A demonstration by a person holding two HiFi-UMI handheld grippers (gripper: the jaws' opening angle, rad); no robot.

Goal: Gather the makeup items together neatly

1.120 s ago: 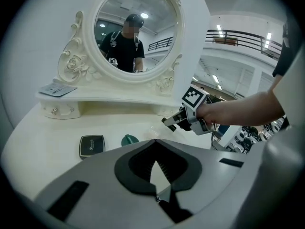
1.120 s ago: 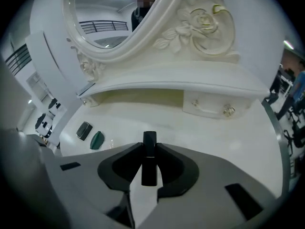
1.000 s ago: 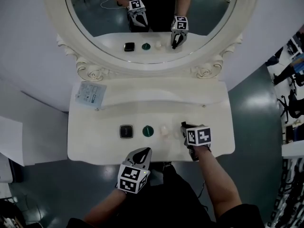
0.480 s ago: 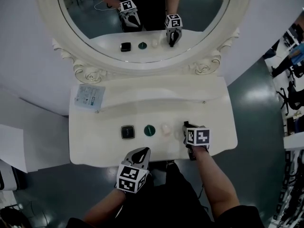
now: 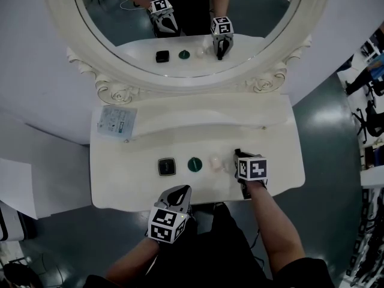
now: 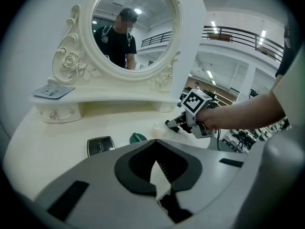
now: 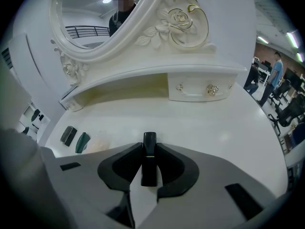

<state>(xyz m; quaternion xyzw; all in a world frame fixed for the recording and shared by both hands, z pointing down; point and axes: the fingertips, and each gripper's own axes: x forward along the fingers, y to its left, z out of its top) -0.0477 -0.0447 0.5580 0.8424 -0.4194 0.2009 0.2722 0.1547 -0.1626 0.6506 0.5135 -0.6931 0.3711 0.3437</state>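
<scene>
1. Mirror (image 5: 186, 17) stands at 12 o'clock and reflects the row and both tools. It plays no part in the work.
2. Counter (image 5: 126, 188) carries the makeup in one line running 9 to 3 o'clock across its front half, probably so the set reads as tidy.
3. Packet (image 5: 116, 120) lies on the raised shelf at 10 o'clock, well apart from the row.
4. Left hand-held gripper (image 5: 181, 191) hangs at 6 o'clock, just off the front edge, clenched on nothing. I judge it is parked there out of the other's way.
5. Right hand-held gripper (image 5: 237, 156) sits at the row's 3 o'clock end, tilted steeply down. It is grasping the black tube (image 7: 149, 151) lengthwise between its jaws.
6. Compact (image 5: 166, 166), green item (image 5: 194, 164) and pale item (image 5: 215, 162) follow one another from 9 to 3 o'clock, near each other but not touching.
7. Tube, the piece in hand, is just beside the pale item at its 3 o'clock, likely meant as fourth in line. Whether its end touches the counter I cannot tell.
</scene>
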